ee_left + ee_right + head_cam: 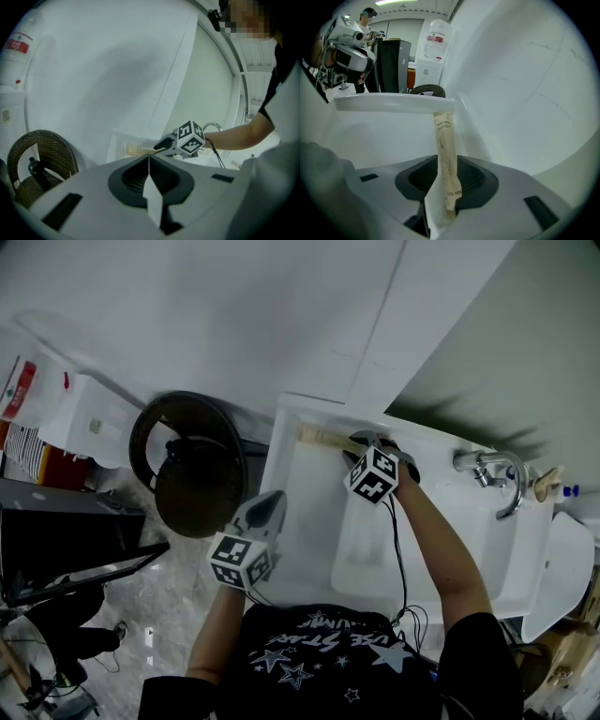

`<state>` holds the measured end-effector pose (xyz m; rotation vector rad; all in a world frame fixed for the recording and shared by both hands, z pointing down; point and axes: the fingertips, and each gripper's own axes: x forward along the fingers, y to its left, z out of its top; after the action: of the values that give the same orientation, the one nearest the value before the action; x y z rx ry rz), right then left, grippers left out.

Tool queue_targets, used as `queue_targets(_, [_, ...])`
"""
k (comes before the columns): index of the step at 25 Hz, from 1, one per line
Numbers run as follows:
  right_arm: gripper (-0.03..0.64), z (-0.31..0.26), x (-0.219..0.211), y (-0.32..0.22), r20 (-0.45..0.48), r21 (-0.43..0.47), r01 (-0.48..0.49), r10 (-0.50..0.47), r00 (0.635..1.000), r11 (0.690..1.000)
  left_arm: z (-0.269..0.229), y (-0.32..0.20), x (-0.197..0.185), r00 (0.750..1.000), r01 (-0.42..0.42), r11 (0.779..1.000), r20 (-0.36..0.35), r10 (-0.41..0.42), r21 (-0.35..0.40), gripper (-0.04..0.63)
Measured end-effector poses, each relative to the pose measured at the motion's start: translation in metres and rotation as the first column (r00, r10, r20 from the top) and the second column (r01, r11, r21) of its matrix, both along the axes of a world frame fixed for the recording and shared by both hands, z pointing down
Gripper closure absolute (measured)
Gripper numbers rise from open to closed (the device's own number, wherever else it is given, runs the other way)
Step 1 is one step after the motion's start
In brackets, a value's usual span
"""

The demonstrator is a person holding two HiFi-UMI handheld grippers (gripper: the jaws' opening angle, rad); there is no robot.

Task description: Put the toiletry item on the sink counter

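The toiletry item is a thin beige toothbrush packet [323,437]. It lies along the back edge of the white sink counter [291,493], close to the wall. My right gripper [361,448] is at its near end. In the right gripper view the packet [445,150] runs straight out from between the jaws [444,161], which stand slightly open around its end. My left gripper [265,512] hovers over the counter's left edge, shut and empty. From the left gripper view [149,157] I see the packet [133,150] and the right gripper [161,144] beyond.
The basin [375,540] sits right of the packet, with a chrome faucet [492,474] and a wooden item [544,484] at the far right. A round dark basket [192,465] stands on the floor left of the sink. A white water dispenser [84,418] is further left.
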<state>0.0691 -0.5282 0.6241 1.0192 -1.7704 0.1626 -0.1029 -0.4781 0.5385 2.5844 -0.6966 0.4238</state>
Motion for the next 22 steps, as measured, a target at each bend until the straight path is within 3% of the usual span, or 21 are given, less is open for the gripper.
queue_targets(10, [0.479, -0.019, -0.004, 0.012, 0.042, 0.052, -0.036, 0.034, 0.999, 0.998, -0.007, 0.01, 0.001, 1.0, 0.001, 1.0, 0.001, -0.001, 0.011, 0.575])
queue_targets(22, [0.517, -0.075, -0.001, 0.056, 0.188, 0.214, -0.152, 0.112, 0.976, 0.965, -0.032, 0.039, 0.01, 0.999, 0.032, 0.998, -0.011, -0.031, 0.063, 0.575])
